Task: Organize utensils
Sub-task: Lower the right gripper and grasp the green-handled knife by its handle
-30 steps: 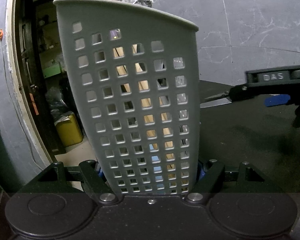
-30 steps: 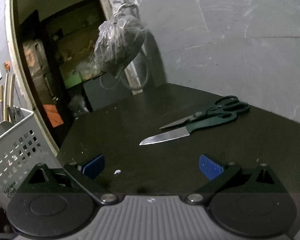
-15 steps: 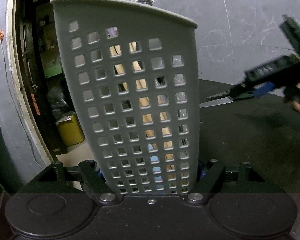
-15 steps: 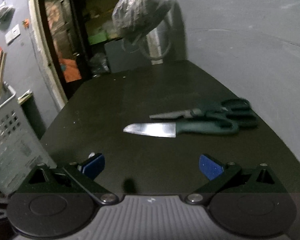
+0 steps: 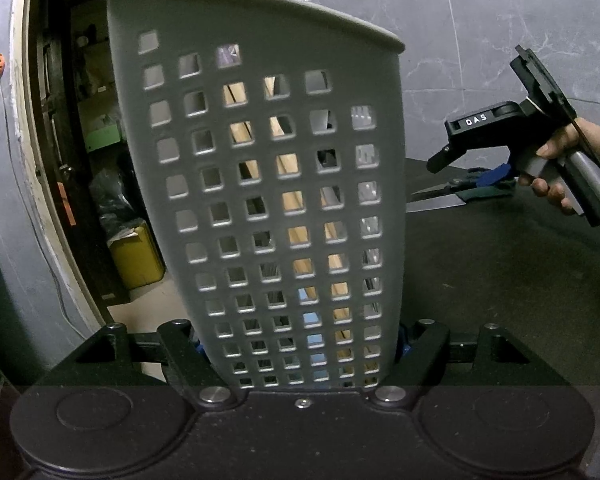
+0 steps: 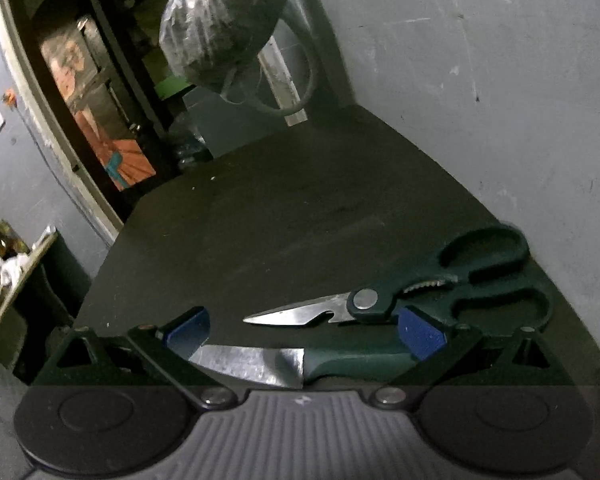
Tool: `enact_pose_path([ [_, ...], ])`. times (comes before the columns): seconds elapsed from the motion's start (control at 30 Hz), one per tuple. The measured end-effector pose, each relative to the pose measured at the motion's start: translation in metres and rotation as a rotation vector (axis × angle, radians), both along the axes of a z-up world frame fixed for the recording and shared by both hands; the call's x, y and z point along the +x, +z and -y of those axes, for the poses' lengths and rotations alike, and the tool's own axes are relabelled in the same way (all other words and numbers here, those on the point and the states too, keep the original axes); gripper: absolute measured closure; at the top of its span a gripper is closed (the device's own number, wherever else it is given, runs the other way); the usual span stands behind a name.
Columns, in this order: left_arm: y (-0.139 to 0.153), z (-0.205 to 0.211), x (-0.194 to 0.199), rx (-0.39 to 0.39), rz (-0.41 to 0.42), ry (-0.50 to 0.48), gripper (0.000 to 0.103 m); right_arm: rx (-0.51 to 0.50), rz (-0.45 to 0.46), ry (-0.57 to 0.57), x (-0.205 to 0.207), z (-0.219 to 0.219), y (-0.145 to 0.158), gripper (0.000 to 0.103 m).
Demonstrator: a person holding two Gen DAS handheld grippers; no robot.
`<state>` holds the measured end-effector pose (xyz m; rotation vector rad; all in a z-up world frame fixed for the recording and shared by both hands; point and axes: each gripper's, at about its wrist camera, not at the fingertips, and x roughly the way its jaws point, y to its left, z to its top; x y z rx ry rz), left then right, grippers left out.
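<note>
Utensils: some stand in the grey perforated plastic caddy [image 5: 260, 184], two lie loose on the dark table [image 6: 300, 220].
The left gripper [image 5: 300, 344] clamps the caddy's base. The right gripper [image 6: 304, 330], jaws wide and empty, straddles the green-handled steel knife [image 6: 284, 364]; the green-handled kitchen scissors [image 6: 400, 296] lie just beyond it.

Showing grey with a grid of square holes: basket [image 5: 260, 160]. Lying dark green-handled, silver-bladed: knife [image 6: 300, 364], scissors [image 6: 400, 300]. Wearing blue pads: right tool [image 6: 304, 332]. Spreading black: surface [image 6: 300, 220].
</note>
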<state>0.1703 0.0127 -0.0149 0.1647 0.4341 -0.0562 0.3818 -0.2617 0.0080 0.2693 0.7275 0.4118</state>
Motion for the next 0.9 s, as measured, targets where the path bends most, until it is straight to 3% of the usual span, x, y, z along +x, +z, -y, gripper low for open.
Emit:
enact_pose_path([
  [0.3,-0.002,0.001,0.002,-0.003,-0.003,0.005,0.025,0.006,-0.003,-0.006,-0.021,0.012,-0.003,0.001],
  [0.47,-0.001,0.002,0.002,-0.004,-0.006,0.009,0.025,-0.026,0.036,0.055,-0.047,0.004,-0.004,0.005],
  [0.9,0.001,0.005,0.0,-0.001,-0.008,0.012,0.025,0.063,0.041,0.226,-0.092,-0.031,0.006,0.005],
])
